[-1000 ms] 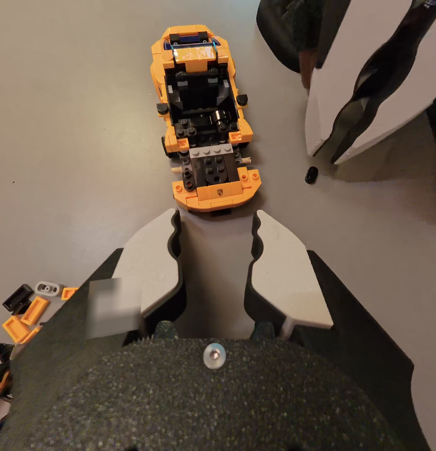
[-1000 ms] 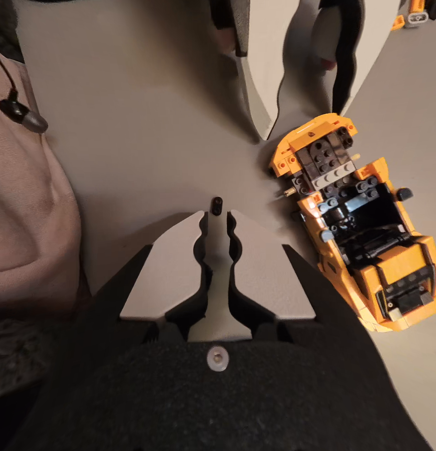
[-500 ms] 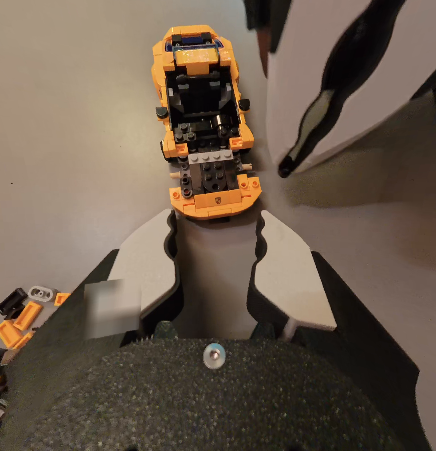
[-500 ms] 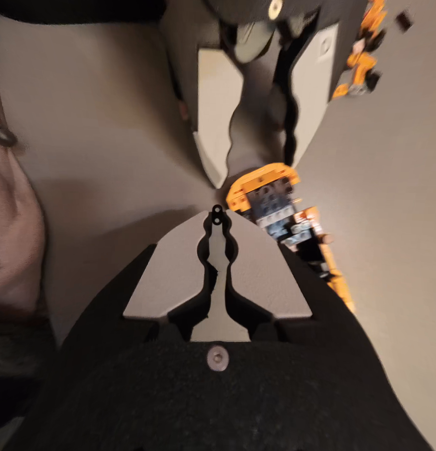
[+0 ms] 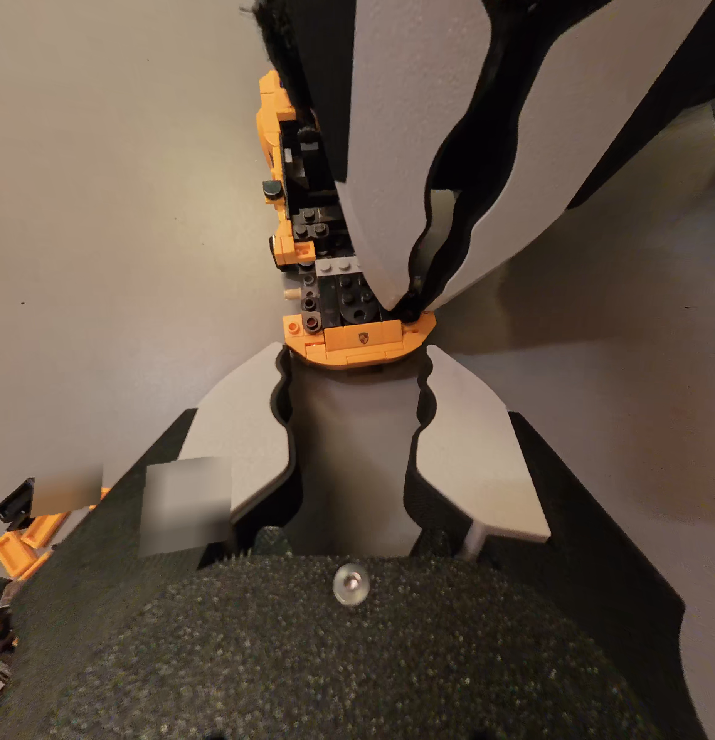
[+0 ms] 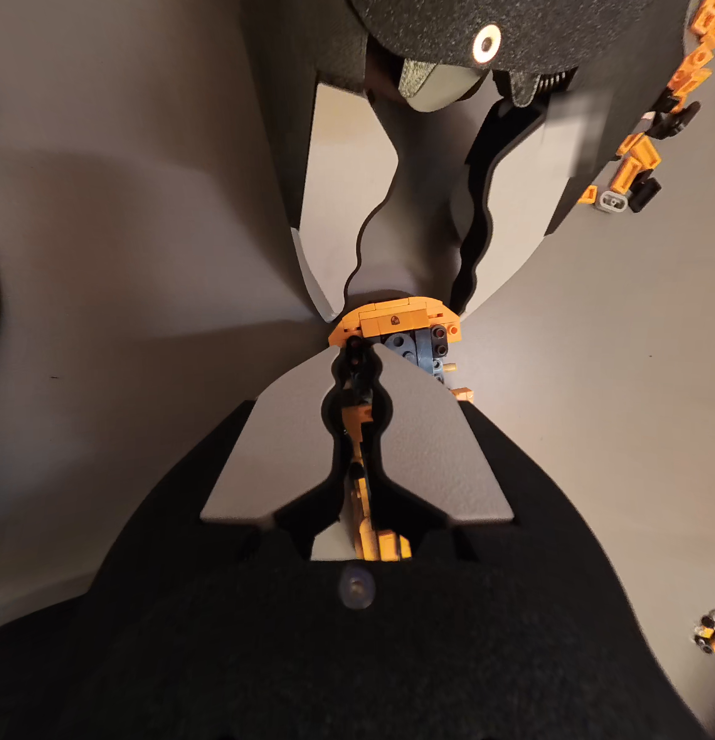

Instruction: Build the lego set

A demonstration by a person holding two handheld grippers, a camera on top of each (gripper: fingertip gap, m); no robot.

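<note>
car: glossy plastic | table: smooth matt | tool: grainy

A plain indoor tabletop workspace; the frames do not settle whether it belongs to a home, an office or a lab. The table is a smooth, matt grey-beige surface under warm light that casts soft shadows. An orange car of toy bricks stands at centre. Loose bricks in orange, black and grey lie scattered far right in the right wrist view.
</note>
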